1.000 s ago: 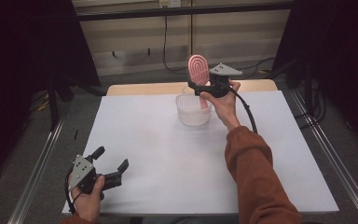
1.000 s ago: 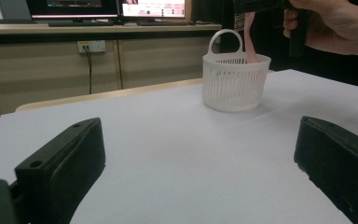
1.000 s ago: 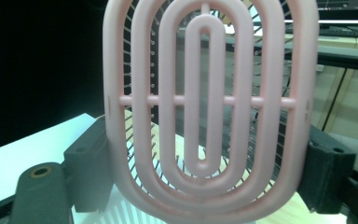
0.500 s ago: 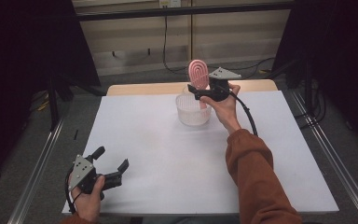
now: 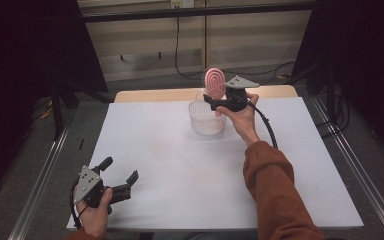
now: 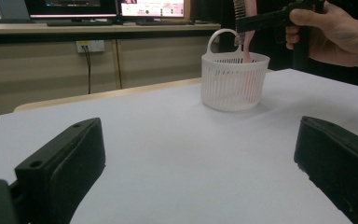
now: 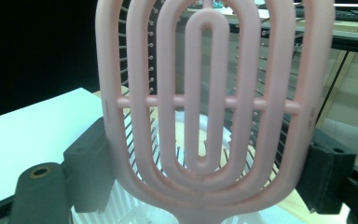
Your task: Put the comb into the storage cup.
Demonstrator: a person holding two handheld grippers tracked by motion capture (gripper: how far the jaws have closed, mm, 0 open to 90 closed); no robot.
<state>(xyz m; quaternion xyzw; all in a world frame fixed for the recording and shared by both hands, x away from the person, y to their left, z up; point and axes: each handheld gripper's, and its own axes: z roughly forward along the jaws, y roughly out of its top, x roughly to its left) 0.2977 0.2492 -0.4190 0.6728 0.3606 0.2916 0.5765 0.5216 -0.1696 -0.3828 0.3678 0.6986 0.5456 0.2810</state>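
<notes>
Nearest, at the front left corner of the flat white table (image 5: 180, 175): the left gripper (image 5: 121, 179), black and blocky with a grey three-cornered plate on top, held low in the person's left hand (image 5: 94, 210). Jaws wide apart, nothing between them, just smooth white tabletop in the gap, as seen in the left gripper view (image 6: 196, 177). Chunky, matte black jaws with small round holes. Farther back, past the middle of the table: a small round white plastic basket (image 5: 207, 117) with thin upright slits all around and a looped handle (image 6: 223, 37), standing upright on the table. Right over the basket: the right gripper (image 5: 215, 99), held up in the right hand (image 5: 240, 117), orange sleeve (image 5: 275, 185) behind it, black cable (image 5: 267, 125) curving down. Clamped on a pink plastic hairbrush (image 5: 214, 84), jaws pressed on both sides of its oval head. Brush upright, handle end down inside the basket (image 6: 248, 49), head sticking up above the rim. Oval rings and thin bristles with little ball tips, seen close in the right gripper view (image 7: 209, 107). Farthest back: wooden table edge (image 5: 155, 95) and pale wall panels.
</notes>
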